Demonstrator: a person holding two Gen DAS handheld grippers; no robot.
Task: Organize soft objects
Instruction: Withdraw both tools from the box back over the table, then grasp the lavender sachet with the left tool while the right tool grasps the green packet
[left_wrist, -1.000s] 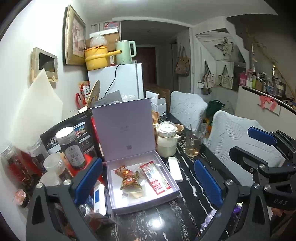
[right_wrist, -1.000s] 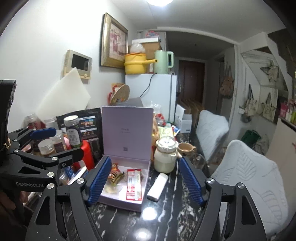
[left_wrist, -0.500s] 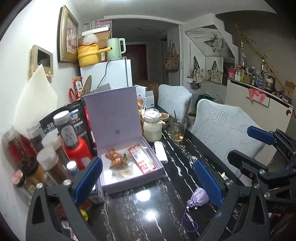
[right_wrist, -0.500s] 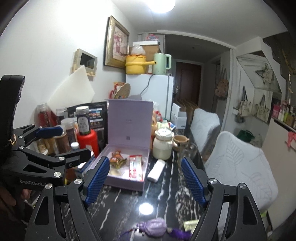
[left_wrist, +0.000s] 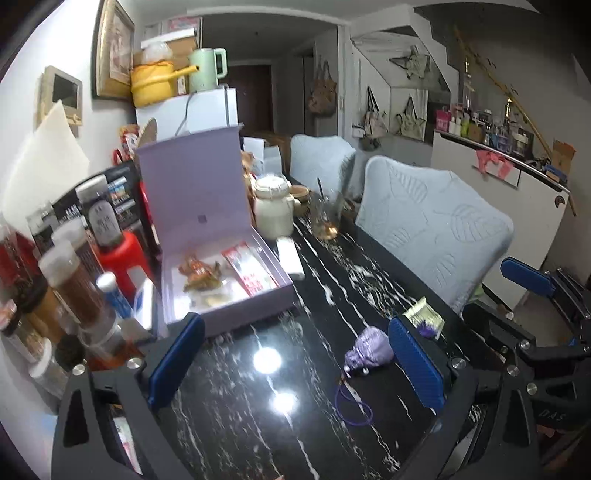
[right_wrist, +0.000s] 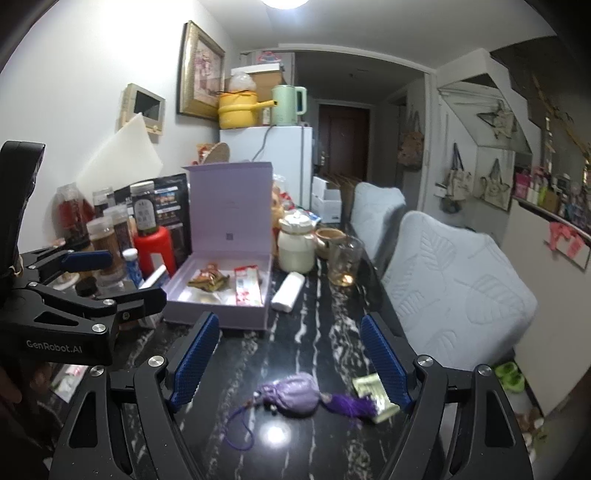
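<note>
Both views have pulled back from the lilac box (right_wrist: 221, 295), bringing the purple sachet (right_wrist: 295, 395) into the lower centre. The right gripper (right_wrist: 291, 358) stands wide and empty above it; the left gripper (left_wrist: 295, 363) too. Descend squarely, pinching the pouch body, not its tassel.

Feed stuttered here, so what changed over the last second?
Both tools, left and right, pulled back and dipped, open and empty, bringing the purple pouch and gold packet into view. The box, its snacks and the jars stayed put.
</note>
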